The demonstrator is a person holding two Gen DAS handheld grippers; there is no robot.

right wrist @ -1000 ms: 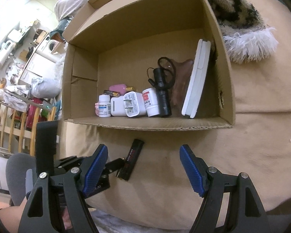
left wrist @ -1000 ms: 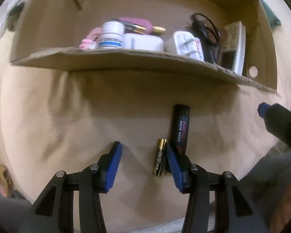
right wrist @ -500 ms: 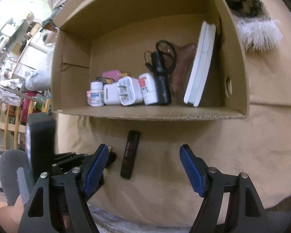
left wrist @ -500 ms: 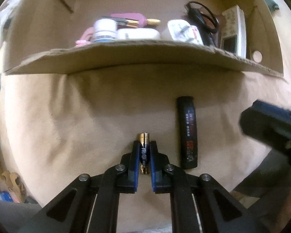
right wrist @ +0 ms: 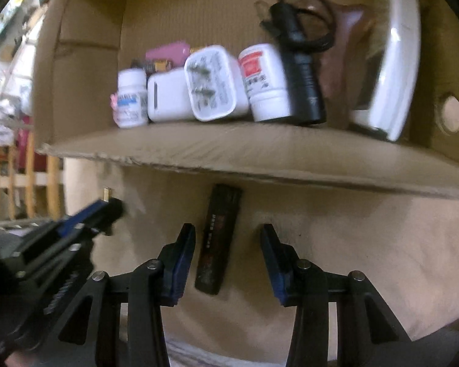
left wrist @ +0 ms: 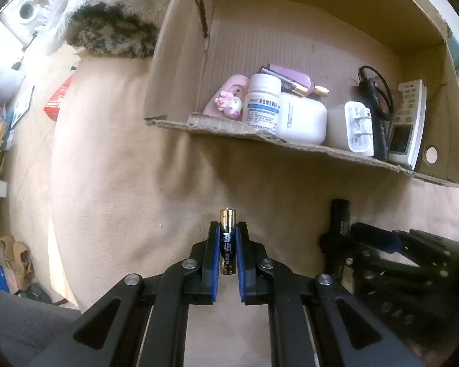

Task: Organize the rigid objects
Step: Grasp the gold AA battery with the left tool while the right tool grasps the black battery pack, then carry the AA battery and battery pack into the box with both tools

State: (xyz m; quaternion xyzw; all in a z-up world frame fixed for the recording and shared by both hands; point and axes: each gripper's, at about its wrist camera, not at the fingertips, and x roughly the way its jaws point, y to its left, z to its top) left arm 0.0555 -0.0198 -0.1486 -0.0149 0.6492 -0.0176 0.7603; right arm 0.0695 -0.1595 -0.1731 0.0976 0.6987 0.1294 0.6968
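My left gripper [left wrist: 228, 238] is shut on a black and gold battery [left wrist: 228, 238] and holds it above the tan cloth, in front of the open cardboard box [left wrist: 290, 143]. The left gripper also shows at the left of the right wrist view [right wrist: 107, 205]. My right gripper [right wrist: 228, 244] is open, its blue pads on either side of a black stick-shaped device [right wrist: 218, 238] lying on the cloth just in front of the box's front flap [right wrist: 260, 153]. That device also shows in the left wrist view [left wrist: 339, 217].
The box holds a white pill bottle [left wrist: 261, 104], a white case [left wrist: 303, 119], a white plug charger [right wrist: 212, 82], a red-labelled bottle [right wrist: 264, 82], a black flashlight [right wrist: 301, 82], a white remote [left wrist: 408, 122] and pink items [left wrist: 229, 98]. A furry cushion [left wrist: 113, 27] lies left of the box.
My left gripper lifted the battery off the cloth and swung left. My right gripper moved down and forward, narrowed, and now straddles the black device.
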